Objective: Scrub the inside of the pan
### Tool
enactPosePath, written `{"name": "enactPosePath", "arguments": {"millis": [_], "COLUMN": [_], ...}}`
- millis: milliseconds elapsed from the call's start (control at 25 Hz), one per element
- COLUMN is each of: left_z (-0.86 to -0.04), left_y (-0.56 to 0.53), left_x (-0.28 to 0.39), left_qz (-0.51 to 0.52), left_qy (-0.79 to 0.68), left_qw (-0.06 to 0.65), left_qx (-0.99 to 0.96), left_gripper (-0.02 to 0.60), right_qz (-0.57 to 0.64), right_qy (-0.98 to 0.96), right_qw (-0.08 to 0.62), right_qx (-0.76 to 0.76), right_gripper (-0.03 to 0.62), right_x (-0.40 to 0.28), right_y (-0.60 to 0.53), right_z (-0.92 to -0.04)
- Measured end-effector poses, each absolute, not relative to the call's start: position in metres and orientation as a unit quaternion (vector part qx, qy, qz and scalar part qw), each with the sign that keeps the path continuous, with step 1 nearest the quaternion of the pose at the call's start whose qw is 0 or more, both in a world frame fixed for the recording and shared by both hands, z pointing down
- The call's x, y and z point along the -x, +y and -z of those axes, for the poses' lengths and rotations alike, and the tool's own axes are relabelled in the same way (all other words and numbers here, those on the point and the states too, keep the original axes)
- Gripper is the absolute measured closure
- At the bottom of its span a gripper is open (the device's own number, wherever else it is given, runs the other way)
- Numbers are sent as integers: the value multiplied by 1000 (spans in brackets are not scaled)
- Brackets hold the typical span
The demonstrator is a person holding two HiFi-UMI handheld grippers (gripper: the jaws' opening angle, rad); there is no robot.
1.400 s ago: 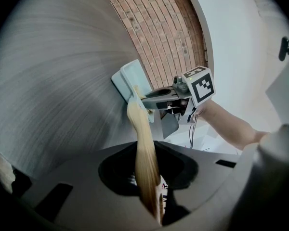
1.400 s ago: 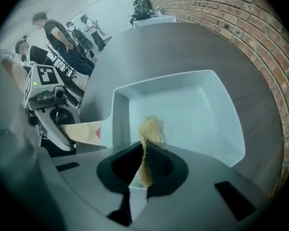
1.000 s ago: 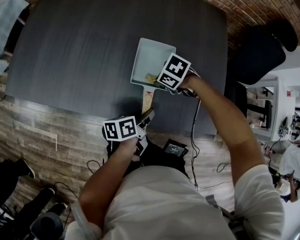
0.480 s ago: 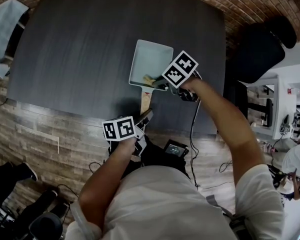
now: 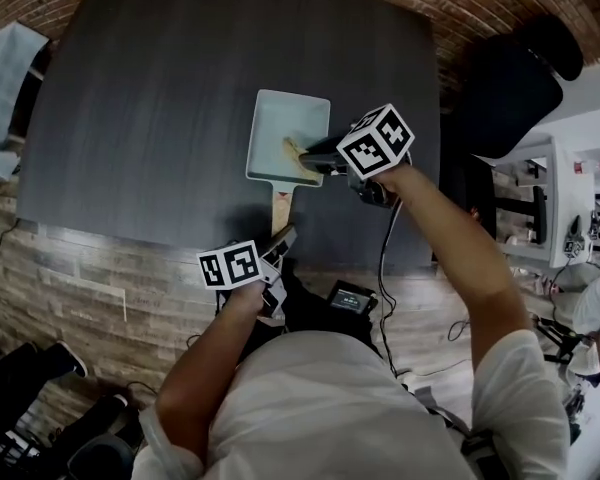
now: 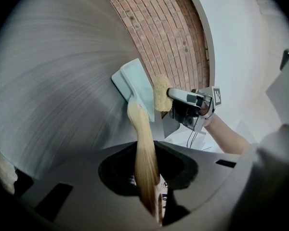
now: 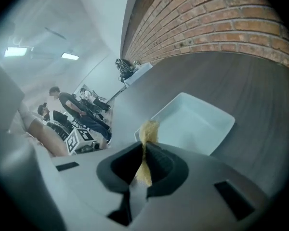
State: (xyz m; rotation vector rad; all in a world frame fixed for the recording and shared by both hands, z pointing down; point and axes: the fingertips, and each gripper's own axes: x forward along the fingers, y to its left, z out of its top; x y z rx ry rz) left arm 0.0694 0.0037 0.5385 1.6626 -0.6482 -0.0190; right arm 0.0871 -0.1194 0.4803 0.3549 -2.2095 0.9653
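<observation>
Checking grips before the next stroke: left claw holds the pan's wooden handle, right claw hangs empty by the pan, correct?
No: the right claw is shut on a yellow sponge, as the right gripper view shows. The left claw does hold the wooden handle of the pan.

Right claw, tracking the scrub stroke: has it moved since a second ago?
Yes: the right claw has drawn rightward against the pan; its marker cube now sits beyond the pan's right rim.
</observation>
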Motion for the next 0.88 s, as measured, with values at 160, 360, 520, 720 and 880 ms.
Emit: {"name": "enactPosePath", "arguments": {"millis": [160, 360, 520, 720, 880], "left_z": [-538, -536, -536, -535, -535], "left_y": [4, 5, 5, 5, 6], "left_x": [-69, -69, -70, -70, -71], "left_qz": [7, 10, 10, 7, -1], "left_qy": [-283, -279, -274, -265, -258], "left_qw": [626, 626, 627, 626, 626], "left_qx": [-726, -728, -730, -733, -736], "left_gripper": [500, 500, 500, 500, 500], "right_qz": [-337, -324, -322, -323, -331], "right_qy": [-849, -827, -804, -787, -779], "right_qw": [351, 349, 357, 363, 368], "right_qx": [-204, -298, -350, -381, -386], "right_gripper": [560, 560, 560, 560, 560], "right_x": [-116, -157, -182, -196, -197], "right_y": [-146, -185, -210, -231, -238], "right_z": [-483, -492, -503, -514, -526]}}
